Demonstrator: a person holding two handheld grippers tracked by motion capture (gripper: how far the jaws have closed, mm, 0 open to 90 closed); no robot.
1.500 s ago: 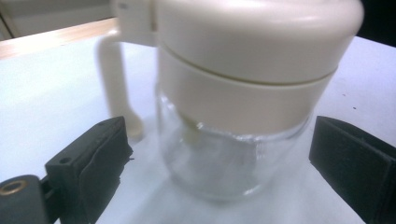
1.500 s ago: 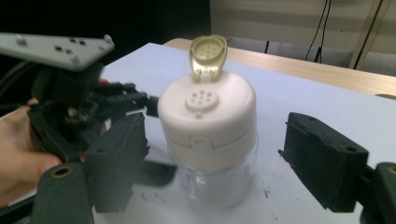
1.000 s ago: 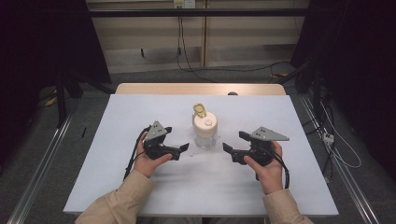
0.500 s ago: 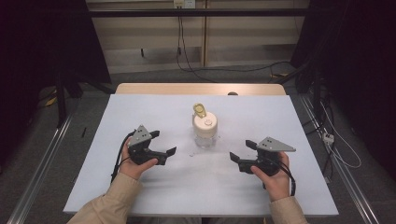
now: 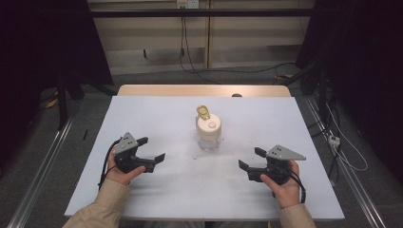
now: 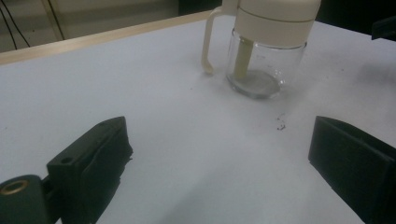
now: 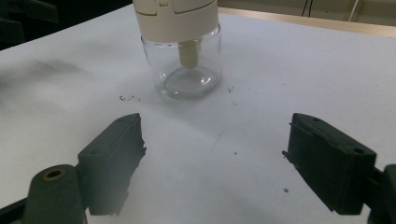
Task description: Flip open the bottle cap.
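Jar (image 5: 209, 135) mid-table — left tool (image 5: 151, 151) and right tool (image 5: 250, 159) wide open, empty, well apart from it.

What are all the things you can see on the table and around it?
glass jar: one, clear with a cream lid, middle of the table, apart from both grippers
lid handle: one, yellowish loop, on the far side of the jar's lid
table: one, white top with a wooden far edge, small dark specks near the jar
cables: several, black, on the floor beyond the table
rails: two, grey metal, on the floor along the table's left and right sides
left gripper: one, black with a grey plate, left of the jar, jaws open
right gripper: one, black with a grey plate, right of the jar, jaws open
sleeves: two, tan, bottom edge
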